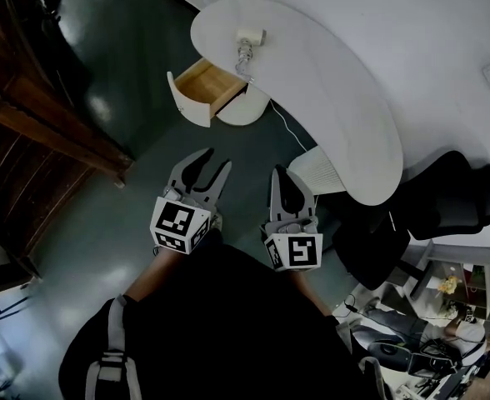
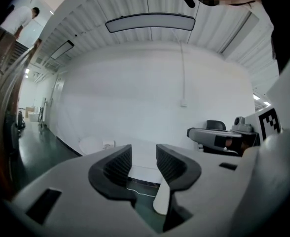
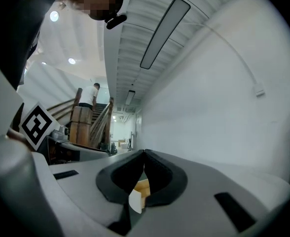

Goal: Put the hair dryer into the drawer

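White covers the curved worktop (image 1: pixel 337 82) in the head view, and we find the hair dryer (image 1: pixel 247 43) lying on it close to the near edge, at one o'clock from the drawer (image 1: pixel 205 90). The drawer stands pulled out under that edge, its pale wood lining in sight. Both claws hang over the dark floor (image 1: pixel 145 48), well apart from the worktop. The left claw (image 1: pixel 213 162) is at six o'clock from the drawer with its jaws spread, and the right claw (image 1: pixel 277 177) is just beside it at three o'clock, pressed together. A black office chair (image 1: pixel 445 198) sits at three o'clock. In the left gripper view, the left claw (image 2: pixel 144 157) gapes with nothing between the ribbed pads, only worktop beyond. In the right gripper view, the right claw (image 3: pixel 144 154) has its tips meeting on nothing, and the wooden drawer (image 3: pixel 142 187) peeks through the opening below them.
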The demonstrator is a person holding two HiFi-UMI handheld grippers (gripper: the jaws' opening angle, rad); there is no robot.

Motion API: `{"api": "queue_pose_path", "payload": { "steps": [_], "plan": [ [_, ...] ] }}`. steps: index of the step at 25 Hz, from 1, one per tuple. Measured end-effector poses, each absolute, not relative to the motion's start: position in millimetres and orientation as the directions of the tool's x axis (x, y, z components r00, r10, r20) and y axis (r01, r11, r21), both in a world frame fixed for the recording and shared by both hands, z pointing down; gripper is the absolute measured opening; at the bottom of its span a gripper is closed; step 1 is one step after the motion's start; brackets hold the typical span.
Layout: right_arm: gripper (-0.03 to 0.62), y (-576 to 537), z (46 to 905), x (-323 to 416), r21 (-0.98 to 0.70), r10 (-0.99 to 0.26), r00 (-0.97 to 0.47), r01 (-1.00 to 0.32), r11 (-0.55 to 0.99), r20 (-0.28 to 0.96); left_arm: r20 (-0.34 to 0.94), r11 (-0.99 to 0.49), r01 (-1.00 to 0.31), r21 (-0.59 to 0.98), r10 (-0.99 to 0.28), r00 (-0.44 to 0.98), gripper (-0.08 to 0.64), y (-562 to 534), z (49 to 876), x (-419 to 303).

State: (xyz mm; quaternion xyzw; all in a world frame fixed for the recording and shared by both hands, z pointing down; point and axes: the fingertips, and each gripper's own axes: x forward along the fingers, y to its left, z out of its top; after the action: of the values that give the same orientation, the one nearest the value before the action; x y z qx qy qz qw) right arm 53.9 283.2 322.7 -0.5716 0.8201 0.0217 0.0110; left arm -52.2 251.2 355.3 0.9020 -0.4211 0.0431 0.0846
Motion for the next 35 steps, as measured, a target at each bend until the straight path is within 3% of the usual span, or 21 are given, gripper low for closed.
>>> {"api": "queue_pose_path", "payload": {
  "steps": [23,35],
  "plan": [
    [0.021,196.0,321.6,35.8,0.031,-0.939,-0.340,-0.940,0.339,-0.052,0.166,-0.661,-0.733,0.162,-0.714,0.680,0.156,170.4,373.0,-57.7],
    [0.021,77.7,324.5,53.8,0.044,-0.922,-0.382,-0.924,0.380,-0.054,0.184,-0.636,-0.753,0.171,-0.730,0.658,0.156,61.8,378.8,-34.9]
  ]
}}
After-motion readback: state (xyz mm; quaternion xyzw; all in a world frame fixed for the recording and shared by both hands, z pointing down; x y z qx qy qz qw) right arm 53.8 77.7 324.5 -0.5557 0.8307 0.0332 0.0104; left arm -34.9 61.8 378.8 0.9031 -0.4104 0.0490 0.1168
